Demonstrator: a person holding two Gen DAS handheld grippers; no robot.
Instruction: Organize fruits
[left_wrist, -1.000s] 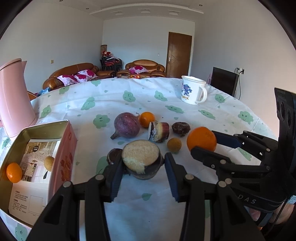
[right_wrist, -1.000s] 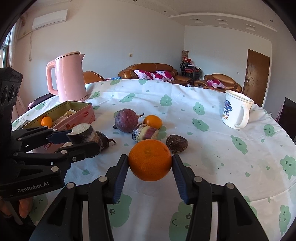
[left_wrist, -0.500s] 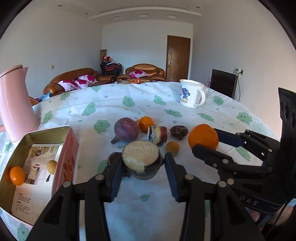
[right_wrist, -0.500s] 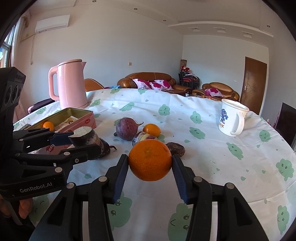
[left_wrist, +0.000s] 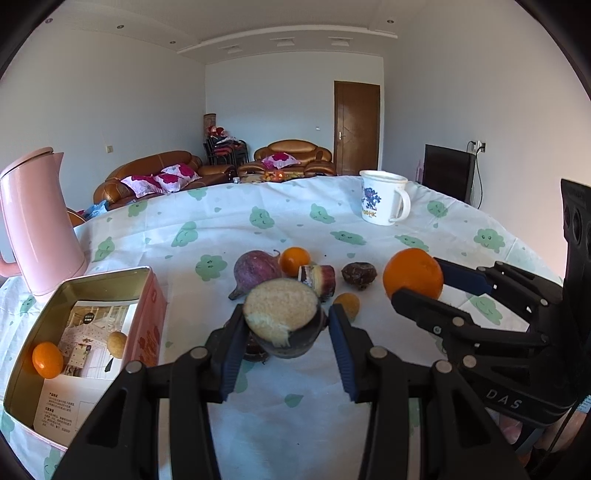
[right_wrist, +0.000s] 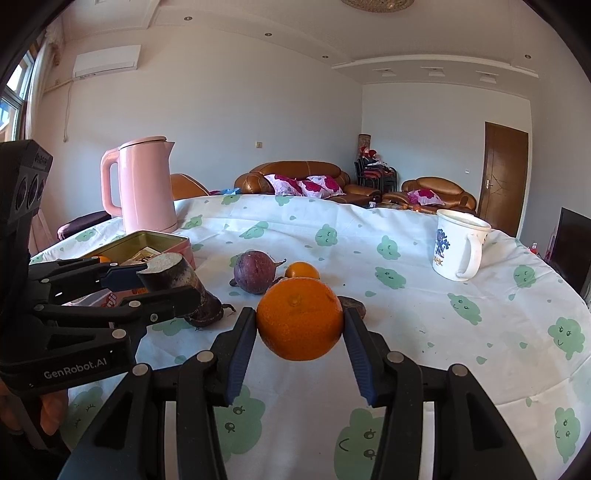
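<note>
My left gripper (left_wrist: 285, 332) is shut on a dark cane chunk (left_wrist: 282, 314) with a pale cut face, held just above the cloth. Beside it on the right, my right gripper (right_wrist: 299, 319) is shut on a large orange (right_wrist: 299, 317). An open pink tin (left_wrist: 110, 275) at the left holds a small orange (left_wrist: 47, 360) and a yellowish fruit (left_wrist: 117, 343). On the tablecloth lie a purple round fruit (left_wrist: 255, 271), a small orange (left_wrist: 294, 261), a second cane piece (left_wrist: 317, 278), a dark wrinkled fruit (left_wrist: 359, 275) and a small tan fruit (left_wrist: 347, 304).
A pink kettle (left_wrist: 37, 229) stands behind the tin at the far left. A white mug (left_wrist: 384, 203) sits at the back right. The round table's edge (right_wrist: 546, 384) curves away on the right. Sofas and a door lie beyond.
Both grippers have tipped upward a little, so the table sits lower in each view. Each keeps its hold. The fruits on the cloth have not moved.
</note>
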